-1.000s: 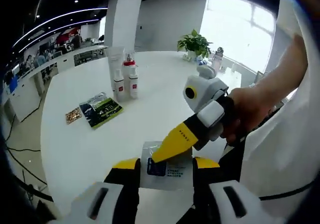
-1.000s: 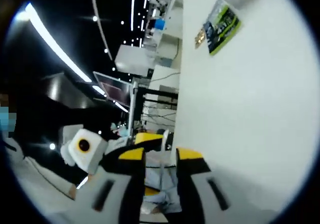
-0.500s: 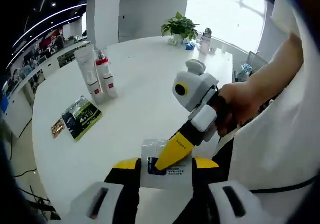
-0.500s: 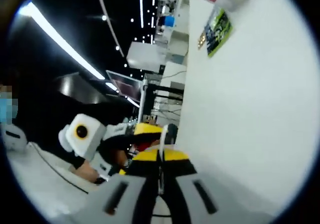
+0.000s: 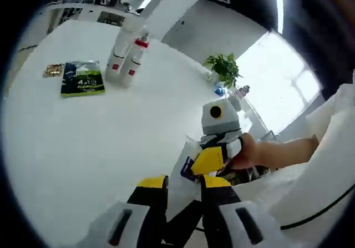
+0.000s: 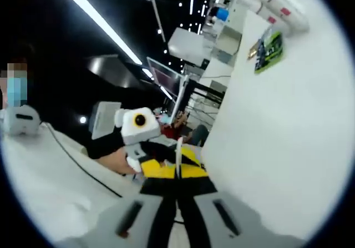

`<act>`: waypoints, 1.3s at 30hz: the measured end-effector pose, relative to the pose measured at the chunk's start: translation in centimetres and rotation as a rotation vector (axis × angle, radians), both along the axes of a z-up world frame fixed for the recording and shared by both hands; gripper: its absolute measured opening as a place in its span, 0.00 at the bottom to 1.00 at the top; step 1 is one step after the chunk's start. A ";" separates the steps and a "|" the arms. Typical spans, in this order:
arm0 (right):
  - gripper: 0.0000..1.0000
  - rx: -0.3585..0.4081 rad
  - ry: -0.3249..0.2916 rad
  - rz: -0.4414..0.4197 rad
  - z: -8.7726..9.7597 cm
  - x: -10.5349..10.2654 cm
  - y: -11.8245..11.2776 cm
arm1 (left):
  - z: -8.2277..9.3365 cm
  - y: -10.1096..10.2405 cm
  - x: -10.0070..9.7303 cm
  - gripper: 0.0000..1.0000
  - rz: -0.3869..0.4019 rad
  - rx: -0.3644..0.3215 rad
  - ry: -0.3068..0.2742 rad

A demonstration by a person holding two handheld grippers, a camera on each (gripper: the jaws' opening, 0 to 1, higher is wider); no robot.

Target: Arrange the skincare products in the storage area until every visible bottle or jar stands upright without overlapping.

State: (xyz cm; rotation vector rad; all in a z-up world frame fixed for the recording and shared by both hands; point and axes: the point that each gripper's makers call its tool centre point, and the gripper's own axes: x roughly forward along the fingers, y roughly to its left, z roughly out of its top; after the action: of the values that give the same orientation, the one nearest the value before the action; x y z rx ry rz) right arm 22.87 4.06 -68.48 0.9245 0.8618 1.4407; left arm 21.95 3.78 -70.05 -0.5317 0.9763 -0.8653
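While the left gripper [image 5: 184, 184] has its yellow-tipped jaws parted with nothing between them, the right gripper [image 5: 206, 162] is clamped on a flat white sachet [image 5: 191, 151] with a blue label, at the near edge of the smooth white table [image 5: 111, 142]. A hand [image 5: 252, 153] grips the right tool just off that edge.

Toward the far edge, a tall white tube [image 5: 119, 51] stands upright, touching or just beside a white bottle with a red cap [image 5: 136, 59]. Near them lie a glossy green packet [image 5: 83, 79] and a small speckled packet [image 5: 54, 69], both flat. A leafy potted plant [image 5: 224, 67] sits at the far right edge by the bright windows.

From the right gripper view, the sachet shows edge-on, a thin pale strip pinched between the closed yellow tips, with the left gripper and its holding hand just beside it. This view adds a dim office with ceiling light strips beyond the table edge; the left gripper view adds the plant.
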 end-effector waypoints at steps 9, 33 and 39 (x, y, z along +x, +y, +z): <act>0.01 0.035 0.025 0.015 1.0 -0.2 -0.1 | 1.4 -0.9 -0.8 0.04 0.051 -0.088 0.007; 0.00 0.137 0.138 -0.152 2.1 1.8 -2.3 | 3.0 -1.6 0.5 0.04 0.329 -0.282 0.017; 0.00 0.111 0.111 -0.084 2.2 1.1 -2.7 | 3.2 -1.6 1.4 0.08 0.303 -0.260 0.017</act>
State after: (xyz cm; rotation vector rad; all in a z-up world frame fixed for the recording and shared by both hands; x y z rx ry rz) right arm 23.97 1.34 -66.25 1.1200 0.8207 1.3862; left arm 23.38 2.17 -66.89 -0.8865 0.7759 -0.7178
